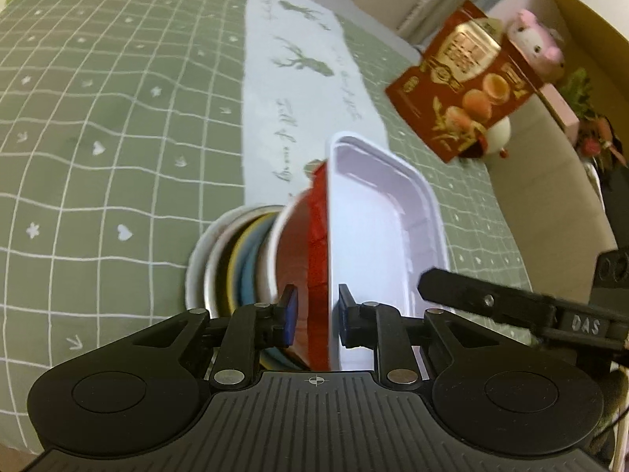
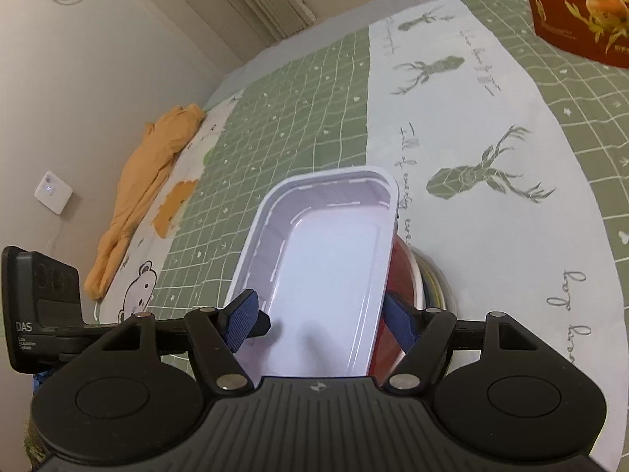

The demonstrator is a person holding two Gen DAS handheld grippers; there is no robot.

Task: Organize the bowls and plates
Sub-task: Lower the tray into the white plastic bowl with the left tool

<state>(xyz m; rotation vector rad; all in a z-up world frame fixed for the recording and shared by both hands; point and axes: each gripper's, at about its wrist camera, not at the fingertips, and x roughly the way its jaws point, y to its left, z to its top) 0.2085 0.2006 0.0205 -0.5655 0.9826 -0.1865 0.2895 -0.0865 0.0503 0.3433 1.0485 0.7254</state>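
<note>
Between my two tools sits the whole job: a stack of round plates and bowls (image 1: 232, 263) on the green checked bedspread (image 1: 98, 118), and over it a red bowl (image 1: 302, 259) with a white rectangular tray (image 1: 385, 220) nested on top.

Farthest left in the left wrist view, the stack's rims fan out, white outermost, then yellow and blue. My left tool (image 1: 314, 314) straddles the near rims of the red bowl and tray together, pads close on either side; I judge it is pinching them, though contact is hard to confirm.

Right of that, the tray's long axis runs straight away from both tools. My right tool (image 2: 318, 322) is spread wide across the tray's near end, one pad over the left rim, the other outside the right wall by the red bowl, holding nothing.

Further right, a red gift box (image 1: 464, 90) and pink plush toy (image 1: 538, 43) stand well clear. An orange garment (image 2: 145, 188) lies far left in the right wrist view.
</note>
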